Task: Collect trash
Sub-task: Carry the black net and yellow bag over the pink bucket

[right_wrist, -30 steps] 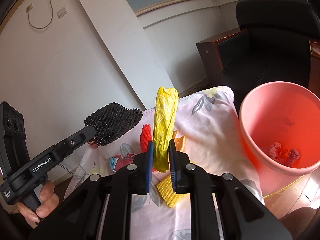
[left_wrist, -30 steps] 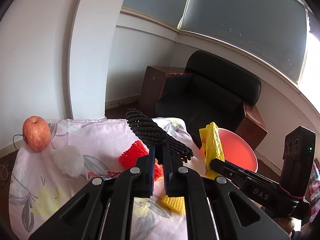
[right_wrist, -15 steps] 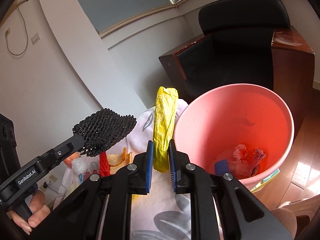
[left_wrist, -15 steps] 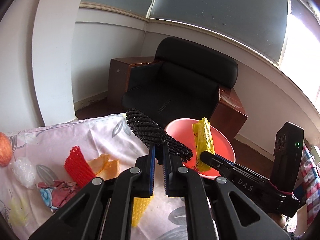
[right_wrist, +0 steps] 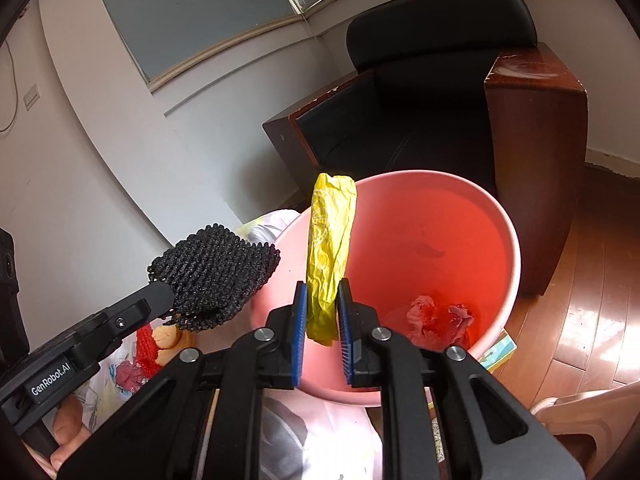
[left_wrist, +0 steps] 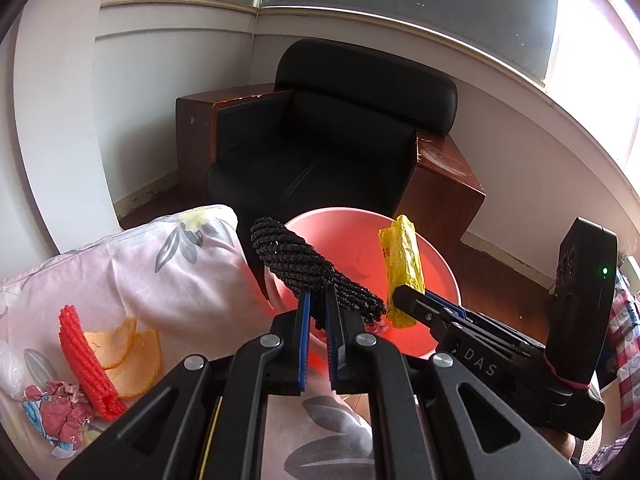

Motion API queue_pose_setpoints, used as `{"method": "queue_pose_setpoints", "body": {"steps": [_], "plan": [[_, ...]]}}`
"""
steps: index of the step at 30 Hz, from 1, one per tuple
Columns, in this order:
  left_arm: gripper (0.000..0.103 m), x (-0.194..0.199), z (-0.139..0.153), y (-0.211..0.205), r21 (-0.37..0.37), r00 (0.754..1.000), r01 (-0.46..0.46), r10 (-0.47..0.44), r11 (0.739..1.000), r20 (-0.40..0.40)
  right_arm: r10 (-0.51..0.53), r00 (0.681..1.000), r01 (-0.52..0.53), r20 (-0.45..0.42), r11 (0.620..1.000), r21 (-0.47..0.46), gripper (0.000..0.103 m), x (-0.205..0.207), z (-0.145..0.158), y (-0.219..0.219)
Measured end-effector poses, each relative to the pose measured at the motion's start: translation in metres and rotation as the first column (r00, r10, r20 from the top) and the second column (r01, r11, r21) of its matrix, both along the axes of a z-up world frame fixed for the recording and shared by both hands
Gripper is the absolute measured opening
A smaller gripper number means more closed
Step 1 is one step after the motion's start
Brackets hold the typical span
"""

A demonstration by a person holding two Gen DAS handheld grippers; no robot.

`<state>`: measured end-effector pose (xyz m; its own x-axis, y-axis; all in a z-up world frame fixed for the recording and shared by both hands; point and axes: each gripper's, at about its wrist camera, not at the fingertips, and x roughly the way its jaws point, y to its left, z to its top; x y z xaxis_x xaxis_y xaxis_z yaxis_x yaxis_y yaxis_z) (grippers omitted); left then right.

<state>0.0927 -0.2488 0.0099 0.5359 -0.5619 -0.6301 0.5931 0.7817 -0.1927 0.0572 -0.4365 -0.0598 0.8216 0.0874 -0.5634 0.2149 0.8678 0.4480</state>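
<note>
We have 2 claws, both loaded and both at the pink bin [right_wrist: 460, 240]. Left claw [left_wrist: 316, 322] is clamped nearly closed on the black foam net [left_wrist: 308, 268]; most of the net sticks out past the fingertips, slanting up and to the left, with its far end at the bin's near rim. Right claw [right_wrist: 322, 316] is pinched on the lower part of the yellow wrapper [right_wrist: 330, 240], jaws only a narrow gap apart; the wrapper stands upright above the jaws, its bottom end hanging just below the pads. We read the grips as low on purpose: long light scraps held at 1 end so they clear the rim and fall free on release. From the right wrist view the wrapper sits in line with the bin mouth, the net beside the rim at its left, so the net likely needs a bit more travel inward. Crumpled trash [right_wrist: 436, 316] already lies in the bin bottom. Left on the floral-cloth tabletop [left_wrist: 160, 264]: red foam net [left_wrist: 86, 364], orange peel [left_wrist: 128, 354] touching it, crumpled wrapper [left_wrist: 60, 412] just beside. Judgement: drop step is imminent, more pickups remain.
</note>
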Motion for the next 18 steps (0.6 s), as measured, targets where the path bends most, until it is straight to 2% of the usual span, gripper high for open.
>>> {"method": "queue_pose_setpoints", "body": {"steps": [11, 18], "plan": [[0.006, 0.011, -0.024, -0.031, 0.064, 0.999, 0.038, -0.036, 0.997, -0.026, -0.036, 0.997, 0.037, -0.071, 0.999, 0.007, 0.016, 0.011, -0.017, -0.018], [0.006, 0.017, -0.031, -0.039, 0.083, 0.999, 0.043, -0.040, 0.996, -0.036, -0.049, 0.995, 0.050, -0.082, 0.999, 0.011, 0.016, 0.014, -0.021, -0.022]]}}
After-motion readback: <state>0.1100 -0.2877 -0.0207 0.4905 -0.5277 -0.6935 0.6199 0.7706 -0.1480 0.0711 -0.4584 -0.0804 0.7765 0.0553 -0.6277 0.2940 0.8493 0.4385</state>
